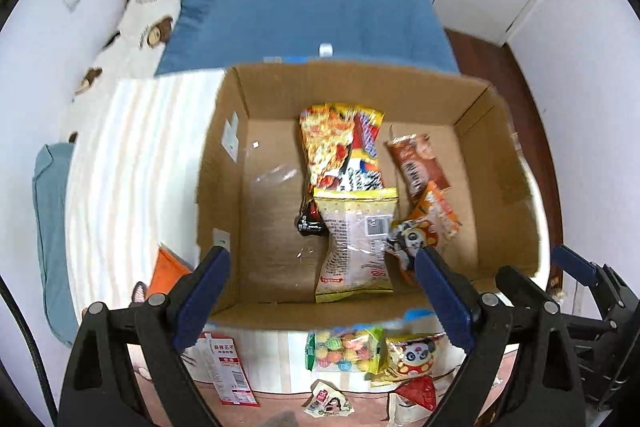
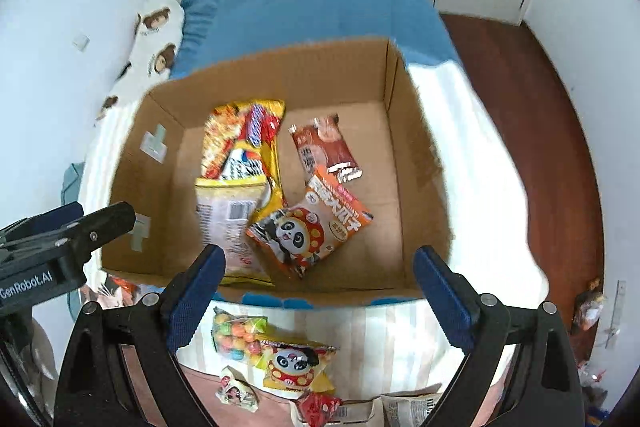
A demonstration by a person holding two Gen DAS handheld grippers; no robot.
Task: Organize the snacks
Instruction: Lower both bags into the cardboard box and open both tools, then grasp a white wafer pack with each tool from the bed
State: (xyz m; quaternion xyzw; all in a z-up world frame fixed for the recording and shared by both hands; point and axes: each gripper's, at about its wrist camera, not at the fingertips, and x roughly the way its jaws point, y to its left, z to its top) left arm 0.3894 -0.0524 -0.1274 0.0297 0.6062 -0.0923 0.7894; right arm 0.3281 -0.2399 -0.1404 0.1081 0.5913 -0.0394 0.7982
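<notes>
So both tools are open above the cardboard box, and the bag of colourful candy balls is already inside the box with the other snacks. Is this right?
Not quite. The bag of colourful candy balls is not inside the cardboard box; it lies outside, on the bed in front of the box's near wall, as the left wrist view shows. The rest holds: the left tool and right tool are open above the box.

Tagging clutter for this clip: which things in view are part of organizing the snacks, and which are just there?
Part of the job:
brown cardboard box
yellow-edged clear snack bag inside it
orange panda packet inside it
bag of coloured candy balls outside the box
left gripper and right gripper, both open and empty

Just there:
blue blanket
monkey-print white pillow
</notes>
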